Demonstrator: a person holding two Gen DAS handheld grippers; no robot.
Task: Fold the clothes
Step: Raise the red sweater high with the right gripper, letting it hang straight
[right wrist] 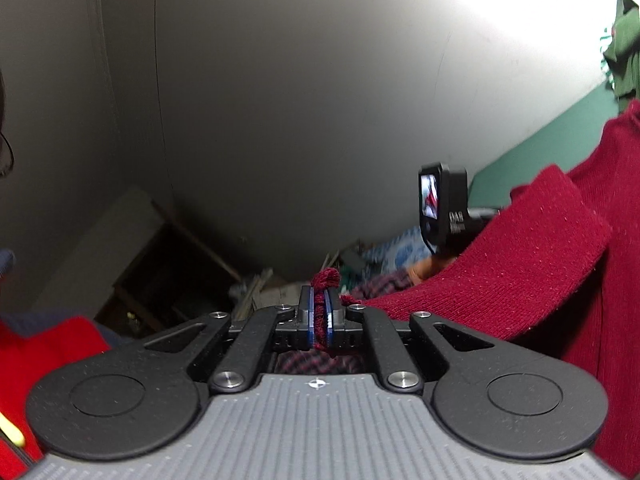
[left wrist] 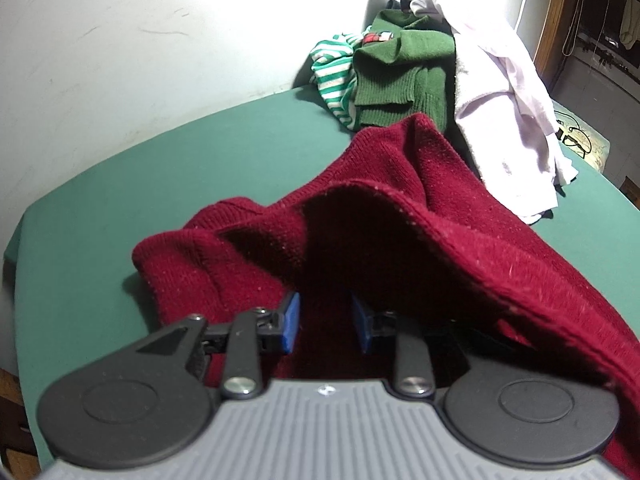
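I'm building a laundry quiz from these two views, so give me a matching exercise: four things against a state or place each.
1 dark red sweater
2 green sweater
3 left gripper
4 right gripper

a pads apart, red knit between them
b clamped on red knit
c in the pile by the wall
d draped, partly lifted off the green surface

Pairs: 1-d, 2-c, 3-a, 4-b

A home, likely a bedroom. A green sheet (left wrist: 180, 168) lies against a plain wall (left wrist: 120, 40), heaped with clothes (left wrist: 432, 76). Garments (left wrist: 628, 24) hang in a dark doorway.
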